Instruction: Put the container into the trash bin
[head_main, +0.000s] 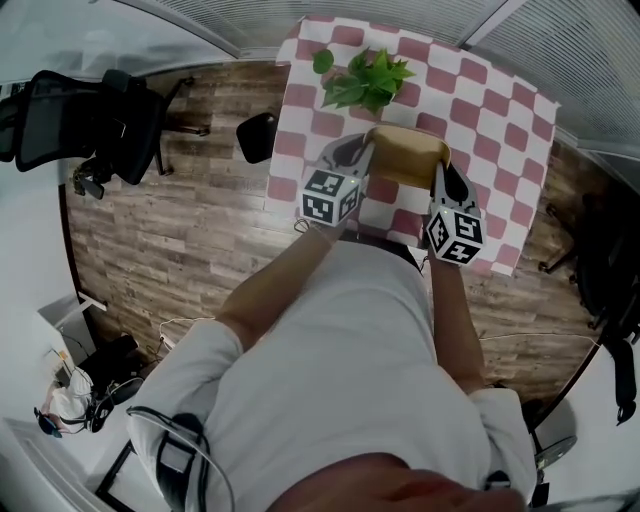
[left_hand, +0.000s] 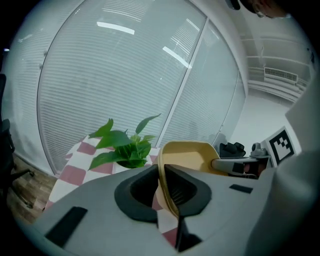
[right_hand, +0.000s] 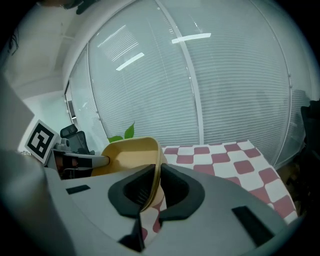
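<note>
L claw (left_hand: 162, 172) clenched on the left rim of a tan container (left_hand: 189, 155), wall pinched btw its pads. R claw (right_hand: 156, 171) same on the opposite rim, also clamped tight. Head view: container (head_main: 405, 155) hangs btw L claw (head_main: 362, 152) & R claw (head_main: 444, 182), open side up, over the near half of the tabletop (head_main: 505, 135) w/ its pink-and-white checked cloth. Leafy green plant (head_main: 368, 80) sits at the far end, apart from the container. Black office chair (head_main: 85, 120) stands on the wood floor (head_main: 170, 225), well off to the left
</note>
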